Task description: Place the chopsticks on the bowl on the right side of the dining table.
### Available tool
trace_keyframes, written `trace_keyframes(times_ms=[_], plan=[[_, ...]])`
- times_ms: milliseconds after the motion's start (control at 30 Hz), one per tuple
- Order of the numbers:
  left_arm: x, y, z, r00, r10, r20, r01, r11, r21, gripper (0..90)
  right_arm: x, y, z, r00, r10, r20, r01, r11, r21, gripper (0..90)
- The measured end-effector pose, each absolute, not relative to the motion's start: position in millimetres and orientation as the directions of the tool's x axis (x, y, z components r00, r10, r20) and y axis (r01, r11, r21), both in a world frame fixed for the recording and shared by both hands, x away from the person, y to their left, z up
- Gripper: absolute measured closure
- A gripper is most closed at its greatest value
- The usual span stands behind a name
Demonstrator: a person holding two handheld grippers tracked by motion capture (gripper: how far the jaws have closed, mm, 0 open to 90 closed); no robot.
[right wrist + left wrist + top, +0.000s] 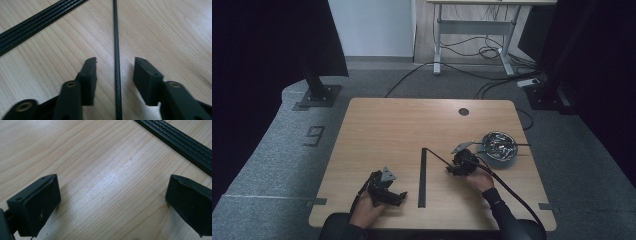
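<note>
Fingers: right gripper [115, 75] apart astride thin rod [116, 50], untouched | left gripper [112, 202] released | rod's ends cropped

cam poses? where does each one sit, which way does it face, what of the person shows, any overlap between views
High view: above the person's side, facing forward and down on the table; both forearms, left gripper, right gripper.
Left gripper view: rides the left gripper, facing bare wood between wide-open jaws.
Right gripper view: rides the right gripper, looking along a thin rod lying between unclosed jaws.
Shared: the flat black strip appears in all three.
</note>
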State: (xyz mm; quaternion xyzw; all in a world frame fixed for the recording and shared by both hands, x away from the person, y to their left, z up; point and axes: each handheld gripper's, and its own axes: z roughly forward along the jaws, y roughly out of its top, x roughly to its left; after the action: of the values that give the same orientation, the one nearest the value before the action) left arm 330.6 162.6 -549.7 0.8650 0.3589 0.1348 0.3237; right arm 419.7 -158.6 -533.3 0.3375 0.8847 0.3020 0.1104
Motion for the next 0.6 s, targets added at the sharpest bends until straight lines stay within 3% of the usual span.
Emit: trace_keyframes(times_ms=[300,600], plan=[[330.6,162.6,-549.7,0.706,0.708,0.001,0.533,-0.533,0.657,0.0,419.3,-158.1,-530.5,-0.76,0.65,0.01,0.531,0.612,0.586,77.1],[330.6,162.6,-549.7,0.706,0.708,0.001,0.534,-0.533,0.657,0.0,419.6,-155.1,-529.9,-0.763,0.647,0.006,0.529,0.619,0.58,85.4]])
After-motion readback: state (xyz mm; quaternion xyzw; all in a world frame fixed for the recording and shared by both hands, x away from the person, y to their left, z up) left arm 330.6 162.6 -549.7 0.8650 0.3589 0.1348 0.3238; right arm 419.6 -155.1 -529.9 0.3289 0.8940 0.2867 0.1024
